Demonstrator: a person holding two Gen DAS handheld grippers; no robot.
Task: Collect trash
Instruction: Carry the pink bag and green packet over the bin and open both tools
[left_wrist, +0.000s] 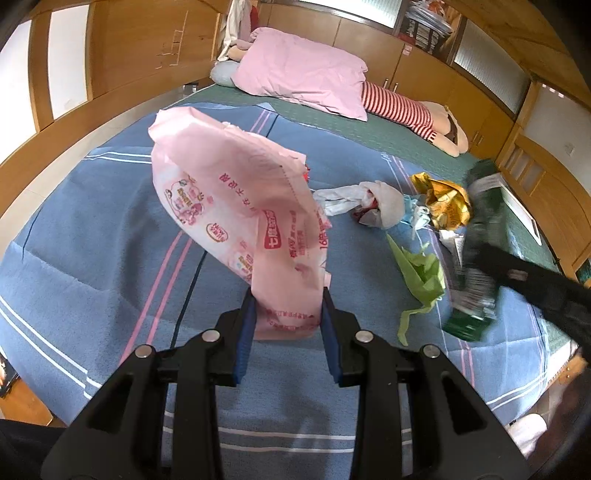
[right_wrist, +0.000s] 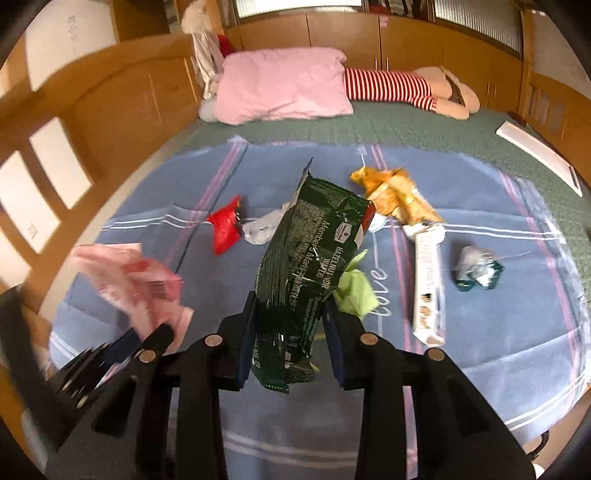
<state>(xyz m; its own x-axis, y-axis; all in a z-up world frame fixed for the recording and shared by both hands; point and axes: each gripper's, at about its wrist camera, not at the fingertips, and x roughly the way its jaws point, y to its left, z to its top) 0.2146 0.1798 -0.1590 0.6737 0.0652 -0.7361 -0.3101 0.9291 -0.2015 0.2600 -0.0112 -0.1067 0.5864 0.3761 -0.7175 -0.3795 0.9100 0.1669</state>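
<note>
The left gripper pinched the lower edge of a pink bag, holding it upright at frame centre, probably to take the trash. Whether anything lay inside it could not be seen. The right gripper clamped a green wrapper, lifted clear of the blanket, seemingly bound for that bag. Gold foil, a white box and a red scrap lay loose mid-frame.

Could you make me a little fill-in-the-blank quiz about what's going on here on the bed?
1. The left gripper holds a ____ plastic bag.
2. The right gripper holds a dark ____ wafer packet.
3. Loose trash lies on a ____ blanket.

Missing words: pink; green; blue
</note>
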